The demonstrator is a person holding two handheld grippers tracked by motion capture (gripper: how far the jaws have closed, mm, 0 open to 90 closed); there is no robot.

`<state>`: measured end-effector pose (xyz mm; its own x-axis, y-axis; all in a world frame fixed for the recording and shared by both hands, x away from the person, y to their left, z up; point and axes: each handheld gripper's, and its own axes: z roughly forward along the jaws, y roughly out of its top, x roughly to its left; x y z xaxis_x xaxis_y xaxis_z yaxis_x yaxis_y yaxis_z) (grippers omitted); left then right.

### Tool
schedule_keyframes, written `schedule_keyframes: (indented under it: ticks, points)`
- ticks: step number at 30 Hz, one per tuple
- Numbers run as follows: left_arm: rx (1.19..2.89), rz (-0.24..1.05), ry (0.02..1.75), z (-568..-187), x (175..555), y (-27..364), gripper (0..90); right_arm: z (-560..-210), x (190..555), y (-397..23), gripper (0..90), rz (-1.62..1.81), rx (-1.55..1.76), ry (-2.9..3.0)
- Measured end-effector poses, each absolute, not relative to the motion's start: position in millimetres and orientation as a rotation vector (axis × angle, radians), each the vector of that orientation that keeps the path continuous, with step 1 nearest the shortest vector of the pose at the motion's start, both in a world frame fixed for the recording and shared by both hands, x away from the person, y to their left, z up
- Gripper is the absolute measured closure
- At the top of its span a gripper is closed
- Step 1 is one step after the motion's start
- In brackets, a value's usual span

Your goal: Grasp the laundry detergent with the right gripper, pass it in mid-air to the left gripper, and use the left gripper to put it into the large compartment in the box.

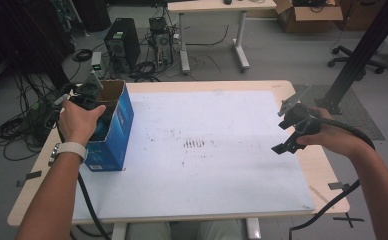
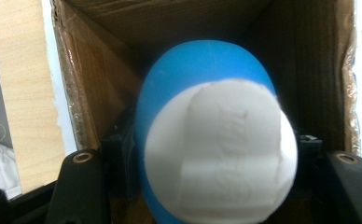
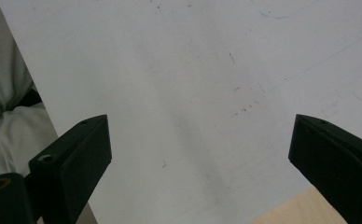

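Observation:
An open blue cardboard box [image 1: 118, 126] stands at the left edge of the white mat [image 1: 207, 170]. My left gripper [image 1: 93, 106] reaches down into it from above, held by a hand wearing a white wristband. In the left gripper view the left gripper [image 2: 214, 156] is shut on a blue egg-shaped object [image 2: 202, 79] with a white end, between the box's brown inner walls [image 2: 100, 93]. My right gripper [image 1: 285, 136] hovers over the mat's right edge. Its jaws stand wide apart in the right gripper view, where the right gripper [image 3: 200, 144] is open with only bare mat [image 3: 179, 70] between them.
The wooden table [image 1: 327, 172] shows past the mat on the right and near sides. Beyond it on the floor are a computer tower [image 1: 122, 42], tangled cables [image 1: 17, 130], a second desk [image 1: 217, 6], a cardboard carton [image 1: 307, 15] and a slanting black post [image 1: 364, 50].

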<state>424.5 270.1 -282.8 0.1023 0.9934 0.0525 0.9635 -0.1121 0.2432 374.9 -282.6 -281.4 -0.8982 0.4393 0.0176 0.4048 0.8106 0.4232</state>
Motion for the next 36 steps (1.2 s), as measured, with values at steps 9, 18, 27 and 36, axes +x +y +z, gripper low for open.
schedule_keyframes:
  ticks: [9, 18, 27, 36]
  points:
    - [2.170, 0.266, 1.989, -280.3, 425.0, 272.8, 29.8, -280.7, 374.3, -283.3, 5.6, 0.652, 0.681, 2.911]
    - [2.129, 0.259, 1.984, -270.6, 421.0, 274.6, 25.0, -280.9, 372.3, -283.2, 5.9, 0.651, 0.677, 2.913]
    - [2.125, 0.279, 1.960, -255.6, 414.8, 272.3, 21.3, -278.1, 368.4, -281.3, 5.9, 0.657, 0.661, 2.909]
    - [2.123, 0.314, 1.937, -235.8, 407.2, 267.5, 19.8, -273.2, 361.9, -283.1, 5.9, 0.670, 0.658, 2.894]
